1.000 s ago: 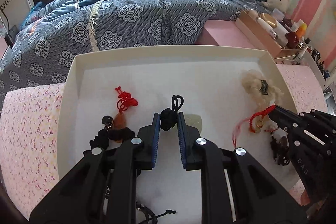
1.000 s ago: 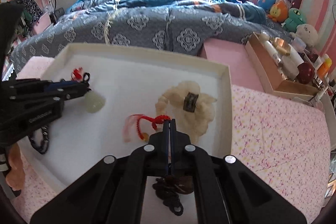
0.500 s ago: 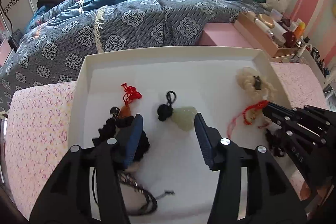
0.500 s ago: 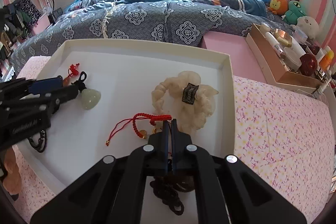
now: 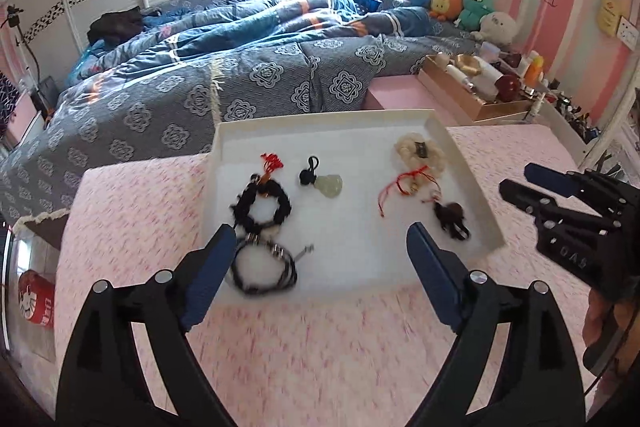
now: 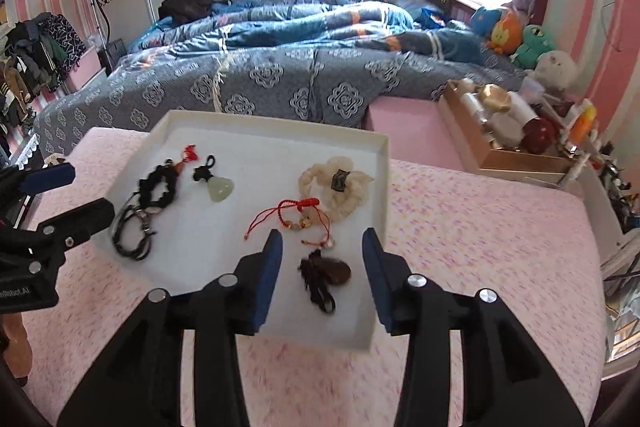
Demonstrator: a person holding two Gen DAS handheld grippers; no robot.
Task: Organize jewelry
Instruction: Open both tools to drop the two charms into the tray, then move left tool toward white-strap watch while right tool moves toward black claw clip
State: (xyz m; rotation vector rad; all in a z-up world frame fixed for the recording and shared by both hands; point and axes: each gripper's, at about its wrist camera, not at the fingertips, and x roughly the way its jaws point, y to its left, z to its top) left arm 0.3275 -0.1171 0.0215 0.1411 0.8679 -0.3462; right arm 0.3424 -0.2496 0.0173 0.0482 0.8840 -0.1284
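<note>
A white tray [image 5: 464, 163] [image 6: 384, 187] on the pink table holds several jewelry pieces: a pale jade pendant on a black knot [image 5: 328, 183] [image 6: 218, 189], black bracelets [image 5: 262, 203] [image 6: 154, 187], a black cord bracelet [image 5: 264, 267] [image 6: 130, 235], a red string bracelet [image 5: 404, 183] [image 6: 292, 215], cream beads [image 5: 420, 153] [image 6: 340, 187] and a dark brown pendant [image 5: 450, 215] [image 6: 326, 273]. My left gripper [image 5: 316, 251] is open and empty, above the tray's near edge. My right gripper [image 6: 322, 259] is open and empty, around the brown pendant but above it.
A bed with a blue-grey quilt [image 5: 240, 79] lies behind the table. A pink box [image 6: 408, 127] and a wooden box of bottles [image 6: 504, 131] stand at the back right. A red can [image 5: 36, 299] sits low at the left.
Both grippers have opened and pulled back and up from the tray. The left let go of the jade pendant's knot; the right let go of the red string bracelet.
</note>
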